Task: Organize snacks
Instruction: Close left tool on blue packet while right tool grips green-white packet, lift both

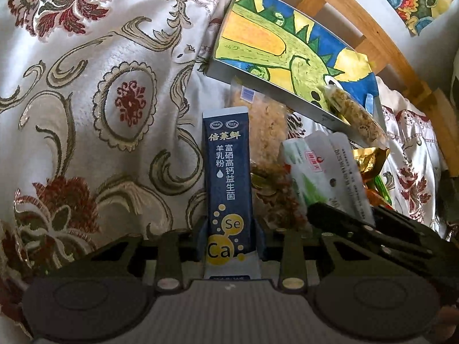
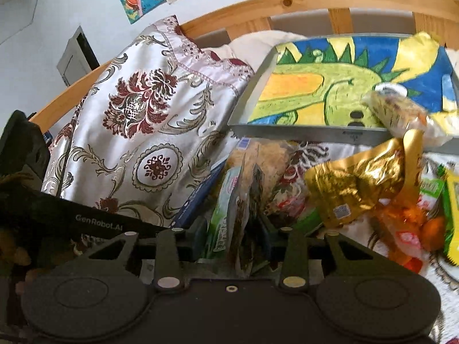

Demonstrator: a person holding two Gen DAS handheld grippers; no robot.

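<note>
Held for sorting: our left gripper, jaws clamped on a navy milk-powder stick sachet; our right gripper, jaws pinching a green-and-white snack packet (dinosaur-painted tray near).

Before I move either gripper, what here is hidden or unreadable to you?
- Left wrist view: the bottom end of the blue sachet, cut off by the left gripper.
- Right wrist view: the print on the green packet in the right gripper, seen edge-on.
- Right wrist view: the yellow packet, cut off by the picture edge.
</note>
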